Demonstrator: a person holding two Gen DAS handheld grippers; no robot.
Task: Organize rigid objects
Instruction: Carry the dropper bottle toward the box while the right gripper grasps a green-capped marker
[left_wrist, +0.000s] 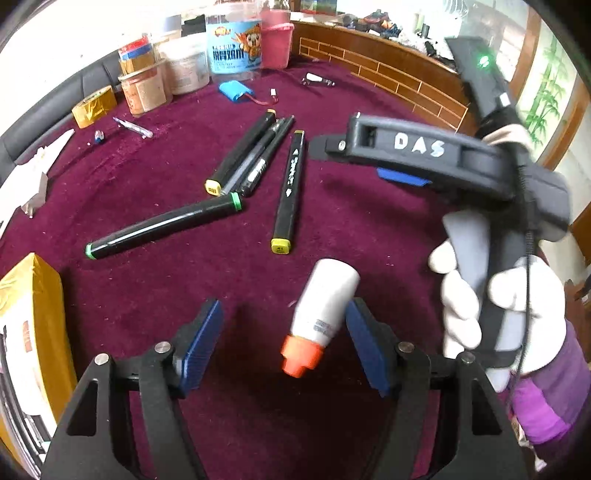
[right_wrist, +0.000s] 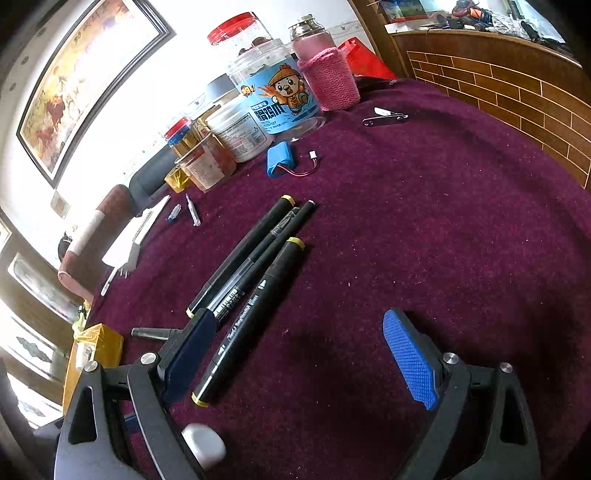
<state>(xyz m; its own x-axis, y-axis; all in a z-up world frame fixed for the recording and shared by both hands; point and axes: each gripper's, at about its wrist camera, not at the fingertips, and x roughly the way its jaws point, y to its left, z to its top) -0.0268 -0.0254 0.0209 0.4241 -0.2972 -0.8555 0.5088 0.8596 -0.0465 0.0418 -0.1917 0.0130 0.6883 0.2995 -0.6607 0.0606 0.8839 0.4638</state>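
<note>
Maroon felt cloth (left_wrist: 369, 229) covers the table. Left gripper (left_wrist: 284, 336) stands with jaws apart around a small white bottle with orange cap (left_wrist: 319, 317), lying tilted, unclamped. Black markers (left_wrist: 288, 192) lie farther off. Right gripper (right_wrist: 299, 354), jaws apart, hovers empty at right.

Bright daylight, blown-out wall (right_wrist: 155, 110), motion-blurred right hand (left_wrist: 495, 310) (heavy fisheye bending at edges)

Maroon tablecloth (right_wrist: 443, 221), brick-pattern wood panel (right_wrist: 517, 85), framed painting (right_wrist: 74, 85), possibly window behind.
</note>
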